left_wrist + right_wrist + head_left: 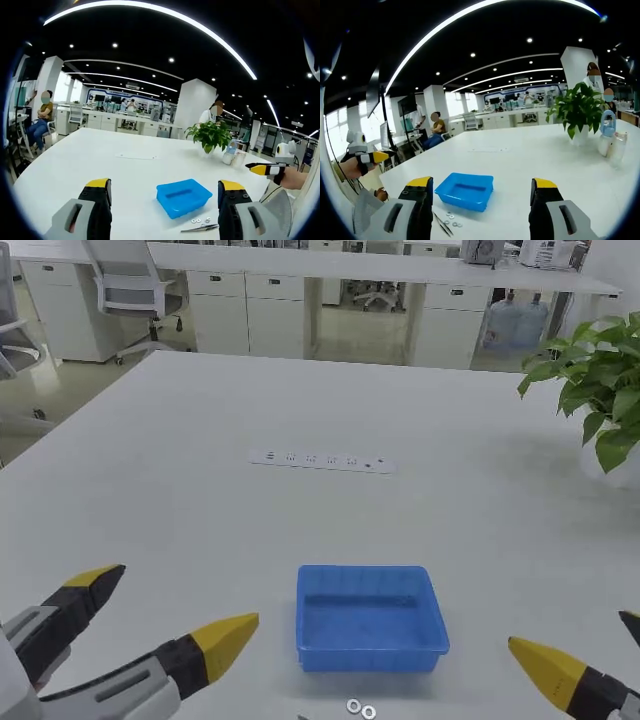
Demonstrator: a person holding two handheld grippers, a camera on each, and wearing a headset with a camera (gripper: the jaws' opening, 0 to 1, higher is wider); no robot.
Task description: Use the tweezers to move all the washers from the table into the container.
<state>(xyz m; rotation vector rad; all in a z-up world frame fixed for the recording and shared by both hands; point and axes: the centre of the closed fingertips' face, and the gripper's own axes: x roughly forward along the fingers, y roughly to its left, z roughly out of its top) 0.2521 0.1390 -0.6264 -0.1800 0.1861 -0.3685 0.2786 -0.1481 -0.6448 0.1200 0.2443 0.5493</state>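
A blue plastic container (371,617) (183,197) (464,189) sits on the white table with nothing visible inside. A few small metal washers (361,708) (200,220) (453,220) lie on the table just in front of it. Silver tweezers (200,228) (441,224) lie beside the washers. My left gripper (172,612) (165,192) is held open above the table, left of the container. My right gripper (482,192) is open too, with one yellow fingertip (545,664) low at the right of the container. Nothing is between either pair of jaws.
A white power strip (322,460) (136,156) lies mid-table beyond the container. A potted green plant (598,380) (210,136) (576,112) stands at the far right, with bottles (612,137) near it. Desks, chairs and people are in the room behind.
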